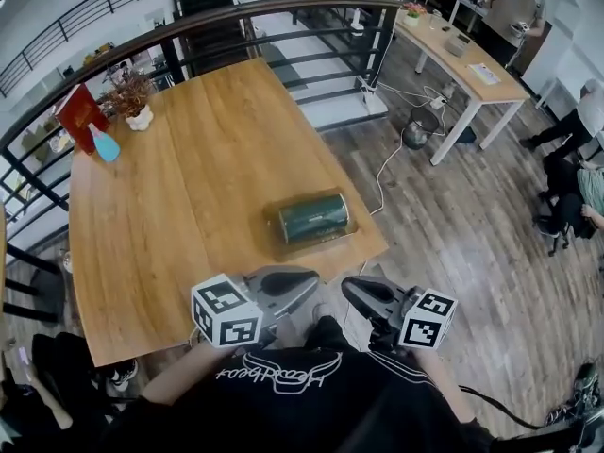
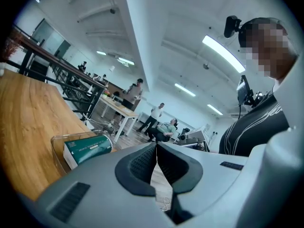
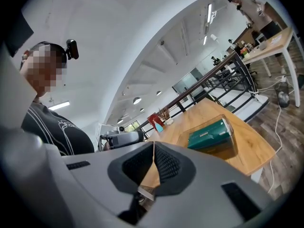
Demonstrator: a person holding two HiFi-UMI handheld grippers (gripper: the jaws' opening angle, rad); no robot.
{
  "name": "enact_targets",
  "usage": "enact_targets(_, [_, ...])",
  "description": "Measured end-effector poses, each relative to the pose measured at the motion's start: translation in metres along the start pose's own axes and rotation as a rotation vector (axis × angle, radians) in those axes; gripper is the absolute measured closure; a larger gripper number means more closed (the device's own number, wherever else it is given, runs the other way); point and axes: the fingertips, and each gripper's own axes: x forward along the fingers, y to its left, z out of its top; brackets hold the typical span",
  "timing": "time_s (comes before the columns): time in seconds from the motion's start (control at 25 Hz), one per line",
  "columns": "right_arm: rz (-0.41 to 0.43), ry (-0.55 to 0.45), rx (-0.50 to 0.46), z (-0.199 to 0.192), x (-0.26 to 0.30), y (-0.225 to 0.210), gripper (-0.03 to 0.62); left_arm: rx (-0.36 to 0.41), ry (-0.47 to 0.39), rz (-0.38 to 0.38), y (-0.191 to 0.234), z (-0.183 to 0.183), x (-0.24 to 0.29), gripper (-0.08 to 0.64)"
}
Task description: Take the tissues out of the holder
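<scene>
A green pack of tissues lies on its side inside a clear plastic holder near the front right corner of the wooden table. Both grippers hover close to my body, short of the table's near edge and apart from the holder. The left gripper is shut with nothing between its jaws. The right gripper is shut and empty too. In the left gripper view the tissues lie ahead and left of the touching tips. In the right gripper view the tissues lie beyond the tips, to the right.
A red book, a blue bottle and a small potted plant stand at the table's far left corner. A dark railing runs behind the table. A second desk, floor cables and seated people lie to the right.
</scene>
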Motion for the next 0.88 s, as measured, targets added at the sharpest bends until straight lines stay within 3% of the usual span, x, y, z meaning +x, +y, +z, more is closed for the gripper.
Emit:
enact_targets(0.32, [0.065, 0.038, 0.016, 0.028, 0.010, -0.050, 0.575, 0.089, 0.020, -0.010, 0.025, 0.023, 0.041, 0.545])
enact_targets(0.6, [0.089, 0.044, 0.047, 0.044, 0.015, -0.098, 0.574, 0.050, 0.053, 0.068, 0.071, 0.029, 0.072, 0.541])
enact_targets(0.88, [0.094, 0.065, 0.082, 0.050, 0.013, -0.136, 0.575, 0.061, 0.123, 0.150, 0.112, 0.027, 0.099, 0.419])
